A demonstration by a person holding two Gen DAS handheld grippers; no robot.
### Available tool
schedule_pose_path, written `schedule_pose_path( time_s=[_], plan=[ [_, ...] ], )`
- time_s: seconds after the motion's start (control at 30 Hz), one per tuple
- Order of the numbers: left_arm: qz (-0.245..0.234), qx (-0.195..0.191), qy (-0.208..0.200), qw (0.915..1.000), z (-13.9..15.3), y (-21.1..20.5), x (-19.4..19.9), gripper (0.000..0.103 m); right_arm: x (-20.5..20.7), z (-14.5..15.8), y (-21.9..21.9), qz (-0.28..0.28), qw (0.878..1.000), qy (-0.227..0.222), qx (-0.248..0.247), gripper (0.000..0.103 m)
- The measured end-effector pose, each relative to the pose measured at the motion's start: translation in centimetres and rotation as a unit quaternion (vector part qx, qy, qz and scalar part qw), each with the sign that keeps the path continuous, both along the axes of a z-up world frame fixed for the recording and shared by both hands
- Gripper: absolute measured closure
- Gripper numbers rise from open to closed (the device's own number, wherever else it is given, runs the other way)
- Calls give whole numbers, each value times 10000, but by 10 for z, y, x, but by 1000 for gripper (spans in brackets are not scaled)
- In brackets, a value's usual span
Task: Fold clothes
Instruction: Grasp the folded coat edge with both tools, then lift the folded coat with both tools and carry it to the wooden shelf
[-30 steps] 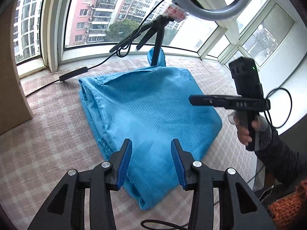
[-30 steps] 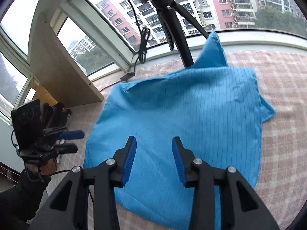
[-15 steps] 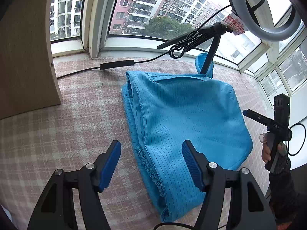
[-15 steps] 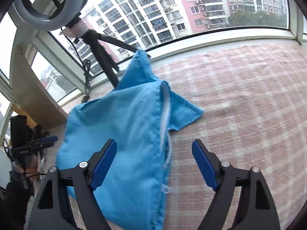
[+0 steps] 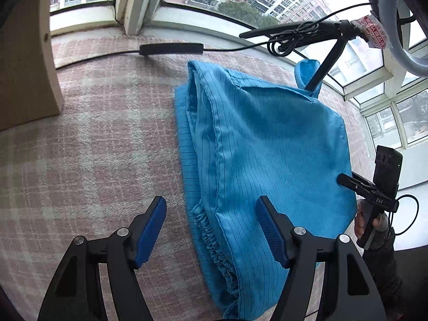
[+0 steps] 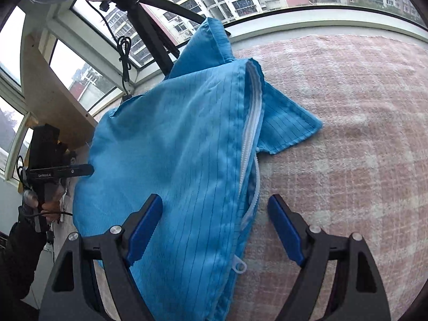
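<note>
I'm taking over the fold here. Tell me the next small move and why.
Probably lower both tongs onto the garment's edges and close. The left tongs stand open over the blue garment's elastic hem; the right tongs stand open astride its white zipper edge. Neither grips cloth yet.

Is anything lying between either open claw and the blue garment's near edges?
Nothing visible. The left claw frames the blue garment at its elastic cuff; the right claw frames its zipper edge.

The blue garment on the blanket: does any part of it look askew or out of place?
Yes. The blue garment is only roughly folded: one pointed flap sticks out past the white zipper edge, and another part stands up against the tripod leg.
</note>
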State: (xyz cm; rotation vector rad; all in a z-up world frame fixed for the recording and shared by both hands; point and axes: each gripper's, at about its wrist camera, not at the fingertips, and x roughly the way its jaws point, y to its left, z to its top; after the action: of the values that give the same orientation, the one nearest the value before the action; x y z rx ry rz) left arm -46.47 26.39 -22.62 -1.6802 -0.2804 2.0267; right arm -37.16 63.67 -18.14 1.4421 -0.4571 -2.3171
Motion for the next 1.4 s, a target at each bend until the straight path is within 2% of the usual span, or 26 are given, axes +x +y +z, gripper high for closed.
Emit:
schedule_pose_path(
  time_s=[0.2, 0.27, 0.4, 0.47, 0.5, 0.53, 0.57, 0.63, 0.7, 0.77, 0.9, 1.0, 1.17, 1.4],
  plan=[
    [-397, 0, 79, 9992, -1, 15, 3, 34, -5, -2, 2, 411, 9977, -51, -528, 22],
    [-596, -41, 115, 9981, 0, 24, 7, 38, -7, -3, 2, 520, 9961, -124, -701, 23],
    [-951, -173, 226, 9951, 2, 42, 15, 39, -10, -2, -20, 896, 9944, -76, -555, 23],
    [-979, -187, 326, 9945, 2, 45, 16, 39, -13, -3, -28, 1016, 9931, -74, -587, 23],
    [-993, -216, 374, 9941, 2, 46, 17, 41, -14, -3, -32, 1045, 9927, -58, -606, 23],
    [-1015, -235, 399, 9938, 2, 48, 18, 52, -16, -4, -36, 1063, 9924, -48, -612, 24],
    [-1019, -216, 408, 9937, 1, 49, 18, 55, -17, -6, -39, 1041, 9929, -52, -577, 39],
    [-967, -107, 422, 9944, 0, 50, 19, 74, -21, -10, -44, 985, 9936, -74, -553, 62],
    [-913, 37, 399, 9950, -3, 51, 17, 80, -24, -19, -45, 849, 9924, -196, -865, 78],
    [-830, 148, 391, 9957, -5, 49, 16, 83, -25, -24, -46, 714, 9906, -262, -1138, 86],
    [-573, 430, 345, 9968, 3, 44, 20, 87, -16, -17, -50, 639, 9878, -165, -1413, 91],
    [-510, 687, 452, 9953, 25, 39, 37, 87, 2, 0, -52, 637, 9837, -17, -1679, 93],
    [-506, 685, 602, 9945, 64, 29, 91, 87, 53, 34, -67, 865, 9793, 151, -1822, 93],
    [-99, 688, 512, 9963, 90, -1, 176, 87, 121, 52, -99, 1070, 9724, -129, -2069, 93]
  ],
)
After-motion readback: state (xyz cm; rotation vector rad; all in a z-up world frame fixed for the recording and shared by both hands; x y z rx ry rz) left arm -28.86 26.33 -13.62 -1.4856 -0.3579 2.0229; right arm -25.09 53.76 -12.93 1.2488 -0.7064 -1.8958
